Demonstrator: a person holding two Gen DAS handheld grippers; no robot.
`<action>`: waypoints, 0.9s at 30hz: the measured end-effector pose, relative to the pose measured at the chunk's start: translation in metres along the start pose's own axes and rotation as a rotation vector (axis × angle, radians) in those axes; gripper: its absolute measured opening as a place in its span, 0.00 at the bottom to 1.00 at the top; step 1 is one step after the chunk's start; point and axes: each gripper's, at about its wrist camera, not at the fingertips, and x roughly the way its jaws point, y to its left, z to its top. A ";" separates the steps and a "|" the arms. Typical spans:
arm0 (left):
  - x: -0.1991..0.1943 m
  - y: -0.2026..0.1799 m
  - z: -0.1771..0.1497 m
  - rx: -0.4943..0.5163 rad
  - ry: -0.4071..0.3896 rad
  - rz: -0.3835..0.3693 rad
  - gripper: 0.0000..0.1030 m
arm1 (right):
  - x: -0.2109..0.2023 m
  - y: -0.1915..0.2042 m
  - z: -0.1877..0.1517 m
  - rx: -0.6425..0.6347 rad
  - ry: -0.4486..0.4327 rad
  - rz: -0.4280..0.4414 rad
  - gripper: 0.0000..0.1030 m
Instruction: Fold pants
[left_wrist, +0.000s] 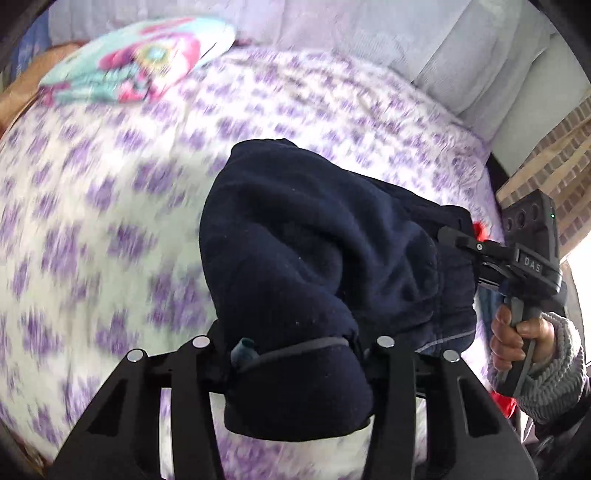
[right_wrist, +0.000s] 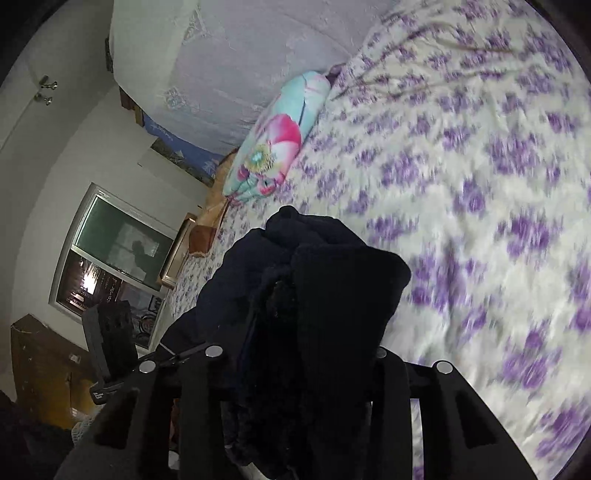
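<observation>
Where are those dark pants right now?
The navy pants hang bunched above the purple-flowered bedspread, pinched between the left gripper near the bottom of its view and the right gripper at the right; the flowery pillow lies far behind.

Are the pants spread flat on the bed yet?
No. The pants hang bunched, gripped by the left gripper and right gripper above the bedsheet.

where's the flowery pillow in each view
Left wrist: pillow at the top left, at the far edge of the bed.
Right wrist: pillow left of centre, upper half, tilted on end.
Shared landmark: the dark pants held by both grippers.
</observation>
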 end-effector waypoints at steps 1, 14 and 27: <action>0.005 -0.003 0.020 0.009 -0.018 -0.020 0.42 | -0.005 -0.001 0.021 -0.028 -0.015 -0.011 0.36; 0.166 -0.029 0.267 0.091 -0.083 -0.024 0.42 | 0.040 -0.119 0.277 -0.127 -0.098 -0.187 0.36; 0.284 0.008 0.280 -0.007 0.000 0.067 0.87 | 0.085 -0.237 0.305 -0.050 -0.121 -0.416 0.65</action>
